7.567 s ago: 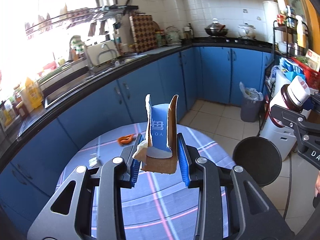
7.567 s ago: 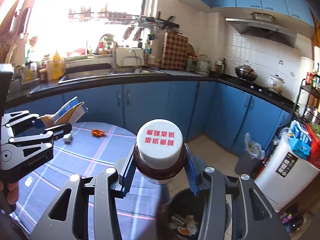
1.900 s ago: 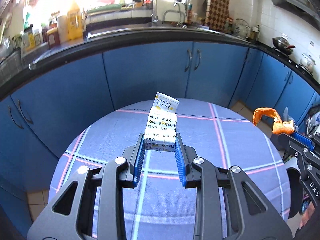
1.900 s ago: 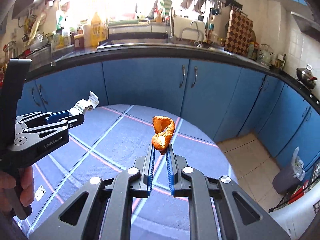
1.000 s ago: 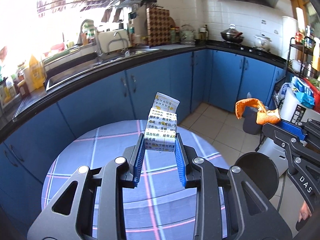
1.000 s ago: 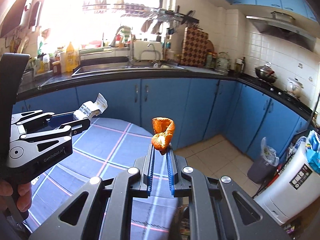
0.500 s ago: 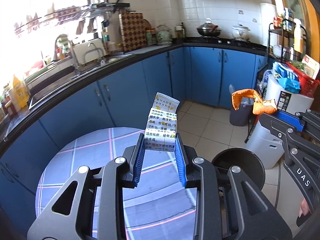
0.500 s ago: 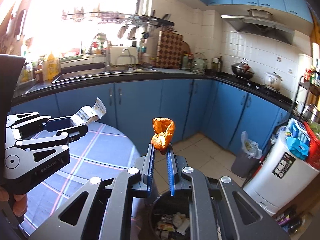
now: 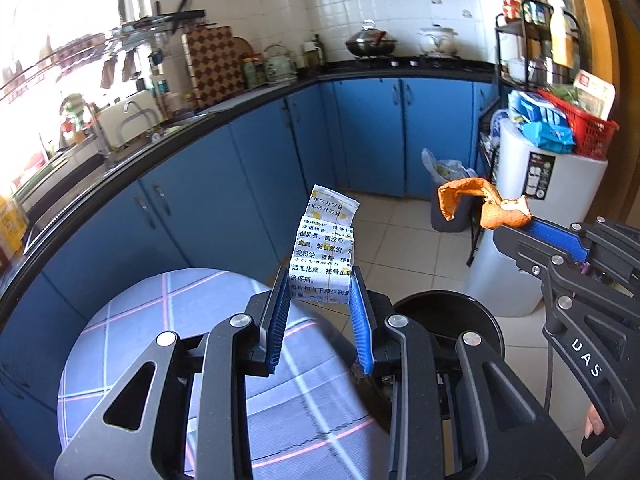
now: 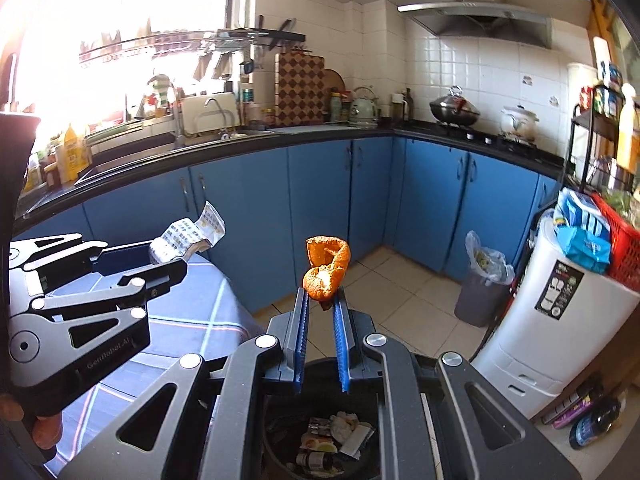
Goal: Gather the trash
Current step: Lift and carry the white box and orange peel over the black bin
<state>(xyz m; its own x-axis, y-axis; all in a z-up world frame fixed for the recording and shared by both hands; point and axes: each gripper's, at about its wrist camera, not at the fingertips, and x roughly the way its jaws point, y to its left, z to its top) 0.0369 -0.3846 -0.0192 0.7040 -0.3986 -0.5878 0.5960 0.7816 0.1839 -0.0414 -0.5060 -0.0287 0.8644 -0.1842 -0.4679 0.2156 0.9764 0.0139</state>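
My left gripper (image 9: 320,284) is shut on a folded paper leaflet (image 9: 324,248) with printed Chinese text, held above the round table's right edge; the leaflet also shows in the right wrist view (image 10: 188,236). My right gripper (image 10: 320,300) is shut on an orange peel (image 10: 326,266), held over the black trash bin (image 10: 320,440), which holds several scraps. The peel (image 9: 484,208) and the right gripper (image 9: 536,232) also show at the right of the left wrist view, above the bin (image 9: 452,320).
A round table with a blue plaid cloth (image 9: 160,360) lies at lower left. Blue kitchen cabinets (image 10: 340,200) line the far wall. A small grey bin with a bag (image 10: 480,284) and a white appliance (image 10: 560,320) topped by a red basket stand on the right.
Both grippers have swung right, away from the table and towards the black bin. The right gripper with the peel now hangs over the bin. Both grips are unchanged.
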